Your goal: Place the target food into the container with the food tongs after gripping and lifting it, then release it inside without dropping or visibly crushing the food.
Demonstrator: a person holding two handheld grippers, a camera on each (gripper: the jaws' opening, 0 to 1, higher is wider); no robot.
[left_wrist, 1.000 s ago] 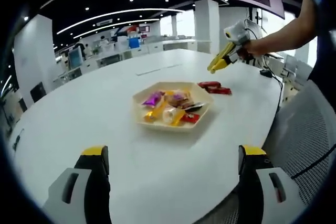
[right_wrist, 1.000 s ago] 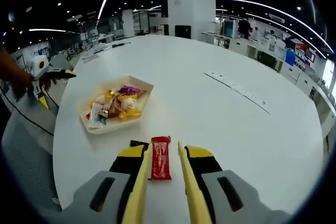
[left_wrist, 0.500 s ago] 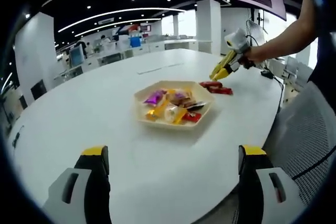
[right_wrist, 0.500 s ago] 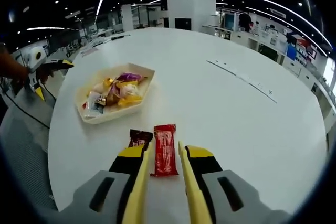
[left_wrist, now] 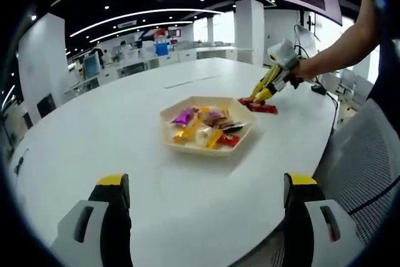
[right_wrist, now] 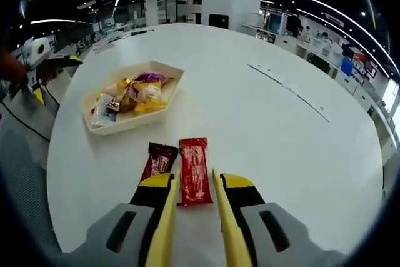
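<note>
Red bar [right_wrist: 194,171] between right gripper [right_wrist: 195,186] jaws

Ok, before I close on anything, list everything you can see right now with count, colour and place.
Table: one, white, round, under everything.
Tray: one, cream, mid-table, holding wrapped snacks.
Wrapped snacks: several, purple, yellow, orange, red and white, inside the tray.
Red bar: one, red wrapper, flat on the table, its near end between the right gripper's jaws.
Dark bar: one, dark brown wrapper, beside the red bar.
Right gripper: one, yellow and black, jaws straddling the red bar.
Left gripper: one, yellow-tipped black, wide open, near table edge.
</note>
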